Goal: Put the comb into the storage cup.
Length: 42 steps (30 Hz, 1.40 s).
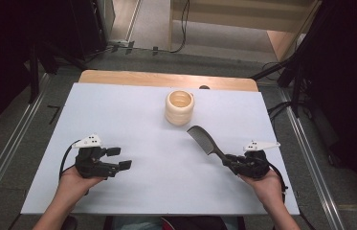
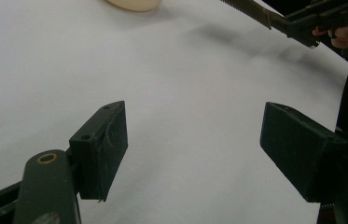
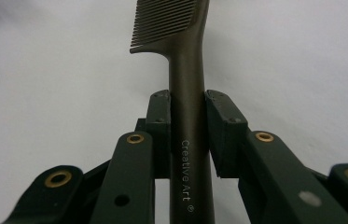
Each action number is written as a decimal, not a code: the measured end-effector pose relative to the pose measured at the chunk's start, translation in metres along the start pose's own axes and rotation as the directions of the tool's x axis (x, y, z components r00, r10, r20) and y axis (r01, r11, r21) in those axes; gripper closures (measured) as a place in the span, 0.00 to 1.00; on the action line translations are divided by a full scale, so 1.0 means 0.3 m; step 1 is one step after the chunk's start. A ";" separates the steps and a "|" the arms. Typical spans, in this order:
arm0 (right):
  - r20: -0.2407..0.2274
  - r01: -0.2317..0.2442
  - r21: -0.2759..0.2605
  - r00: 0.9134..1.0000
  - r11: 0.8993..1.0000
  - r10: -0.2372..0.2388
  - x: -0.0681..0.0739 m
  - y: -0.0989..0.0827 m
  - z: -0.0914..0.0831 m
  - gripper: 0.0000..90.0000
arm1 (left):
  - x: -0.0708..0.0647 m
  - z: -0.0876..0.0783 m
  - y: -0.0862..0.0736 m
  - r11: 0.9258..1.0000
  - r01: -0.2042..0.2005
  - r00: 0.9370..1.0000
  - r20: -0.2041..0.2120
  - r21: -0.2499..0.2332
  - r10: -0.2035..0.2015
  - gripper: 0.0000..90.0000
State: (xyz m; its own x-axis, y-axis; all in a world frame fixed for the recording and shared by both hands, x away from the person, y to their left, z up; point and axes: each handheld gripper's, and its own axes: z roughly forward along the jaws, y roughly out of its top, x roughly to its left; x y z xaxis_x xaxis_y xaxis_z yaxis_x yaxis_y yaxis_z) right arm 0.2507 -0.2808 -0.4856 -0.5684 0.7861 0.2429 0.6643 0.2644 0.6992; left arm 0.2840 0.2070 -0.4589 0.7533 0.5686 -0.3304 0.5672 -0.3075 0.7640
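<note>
A dark comb (image 1: 204,139) sticks out from my right gripper (image 1: 227,161), which is shut on its handle at the right of the white table (image 1: 133,124). In the right gripper view the two pads clamp the brown handle of the comb (image 3: 186,93), its teeth pointing away at the top. A cream ribbed cup (image 1: 179,108) stands upright at the back middle of the table. My left gripper (image 1: 119,158) rests at the front left, open, with nothing between its pads (image 2: 104,144). The left gripper view catches the comb (image 2: 251,9) and the cup's base (image 2: 134,3) along its top edge.
The white sheet covers a wooden tabletop (image 1: 166,79) whose far edge shows behind the cup. Grey floor, metal rails (image 1: 4,153) and cables surround the table. Bare white surface lies between the two grippers and in front of the cup.
</note>
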 end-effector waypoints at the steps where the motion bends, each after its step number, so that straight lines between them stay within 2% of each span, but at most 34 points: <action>1: 0.002 0.004 -0.009 1.000 1.000 -0.004 0.005 0.004 -0.001 0.78 | 0.000 -0.001 0.001 1.000 0.000 1.000 0.001 -0.004 0.000 0.27; 8: -0.001 0.018 -0.079 1.000 0.997 -0.018 0.039 0.035 -0.010 0.78 | -0.009 -0.001 0.005 1.000 0.005 1.000 -0.004 -0.005 -0.005 0.27; 18: 0.003 0.022 -0.127 1.000 0.992 -0.022 0.070 0.062 -0.007 0.78 | -0.024 0.000 0.016 1.000 0.008 1.000 -0.016 -0.011 -0.008 0.27; 24: 0.019 0.015 -0.173 1.000 0.985 -0.012 0.090 0.075 -0.007 0.78 | -0.032 0.003 0.023 1.000 0.016 1.000 -0.015 -0.020 -0.016 0.27; 33: 0.043 0.006 -0.195 0.999 0.981 0.002 0.113 0.087 0.008 0.78 | -0.042 0.022 0.048 0.998 0.045 0.999 -0.013 -0.033 -0.046 0.27; 38: 0.064 -0.023 -0.209 0.997 0.978 0.037 0.129 0.092 0.022 0.78 | -0.050 0.035 0.072 0.996 0.069 0.998 0.006 -0.051 -0.069 0.27; 42: 0.079 -0.035 -0.220 0.995 0.975 0.054 0.139 0.095 0.031 0.78 | -0.058 0.051 0.096 0.998 0.055 0.998 0.006 -0.039 -0.055 0.27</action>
State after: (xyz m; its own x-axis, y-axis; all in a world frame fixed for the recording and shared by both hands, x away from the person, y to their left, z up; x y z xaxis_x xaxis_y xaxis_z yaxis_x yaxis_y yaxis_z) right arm 0.2506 -0.2353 -0.4618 -0.4921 0.8406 0.2263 0.5605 0.1070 0.8212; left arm 0.2923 0.1766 -0.4395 0.7229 0.5801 -0.3754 0.5946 -0.2454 0.7657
